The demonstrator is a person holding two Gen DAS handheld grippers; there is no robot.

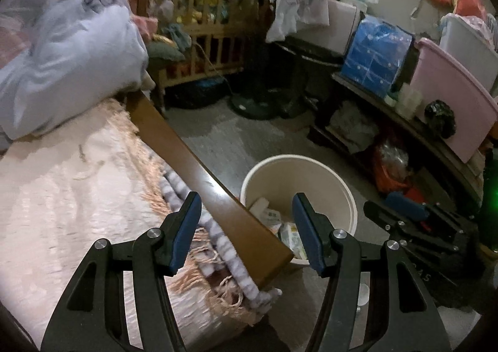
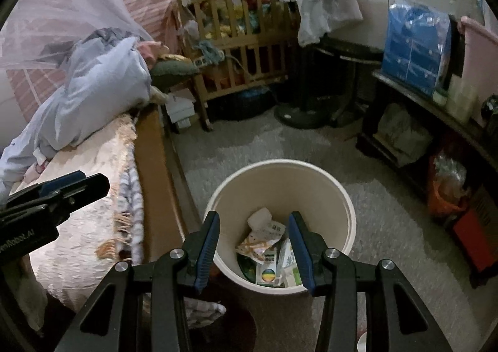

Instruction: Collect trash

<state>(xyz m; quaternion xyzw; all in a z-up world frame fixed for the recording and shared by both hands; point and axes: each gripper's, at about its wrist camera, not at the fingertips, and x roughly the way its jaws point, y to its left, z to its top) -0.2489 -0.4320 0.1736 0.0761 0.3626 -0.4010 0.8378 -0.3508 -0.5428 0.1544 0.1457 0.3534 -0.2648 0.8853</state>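
A cream round trash bin point(image 2: 280, 165) stands on the floor beside the bed, holding several wrappers and small cartons point(image 2: 264, 246). My right gripper point(image 2: 253, 218) hangs above the bin's near side, open, with nothing between its blue pads. My left gripper point(image 1: 246, 205) is over the bed's wooden side rail point(image 1: 186, 146), also open and empty. In the left wrist view the bin point(image 1: 298, 160) lies just right of the rail, with trash point(image 1: 274, 218) showing inside, and the right gripper point(image 1: 404, 212) appears at the right. The left gripper point(image 2: 77, 184) shows at the left edge of the right wrist view.
A bed with a pink fringed cover point(image 1: 62, 196) and a pale blue quilt point(image 1: 71, 62) fills the left. A wooden crib point(image 2: 242, 50) stands at the back beside a fan base point(image 2: 302, 115). On the right, a low dark shelf point(image 2: 420, 96) holds a blue bag point(image 2: 414, 50) and a pink tub point(image 1: 451, 93).
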